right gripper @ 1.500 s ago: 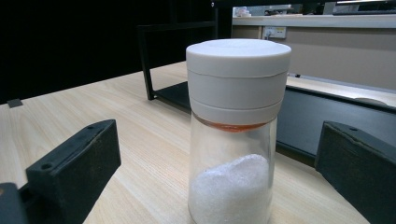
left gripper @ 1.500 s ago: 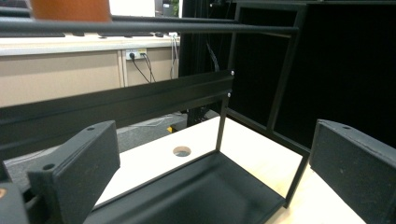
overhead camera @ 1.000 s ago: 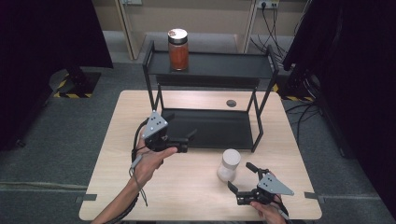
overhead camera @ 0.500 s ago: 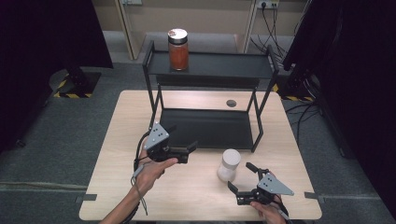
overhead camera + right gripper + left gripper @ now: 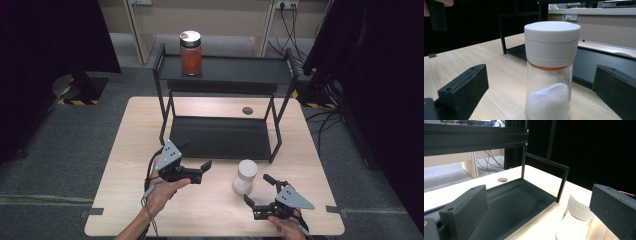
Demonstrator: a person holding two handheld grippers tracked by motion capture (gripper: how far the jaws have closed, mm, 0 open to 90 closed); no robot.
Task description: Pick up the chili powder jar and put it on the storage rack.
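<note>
White-capped shaker jar [image 5: 245, 176] upright on bench [image 5: 125, 150], just in front of the black rack [image 5: 222, 137], my right gripper [image 5: 262, 196] near it w/ fingers apart, left gripper [image 5: 195, 162] beside jar, fingers apart too, empty.

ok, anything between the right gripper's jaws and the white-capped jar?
Nothing. In the right gripper view only bare table lies ahead of the open jaws up to the jar; the high view shows the same gap by the right gripper.

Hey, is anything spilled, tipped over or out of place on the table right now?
Nothing stands out. The white-capped jar stands upright on the table, the red jar upright on the rack; no spill shows.
</note>
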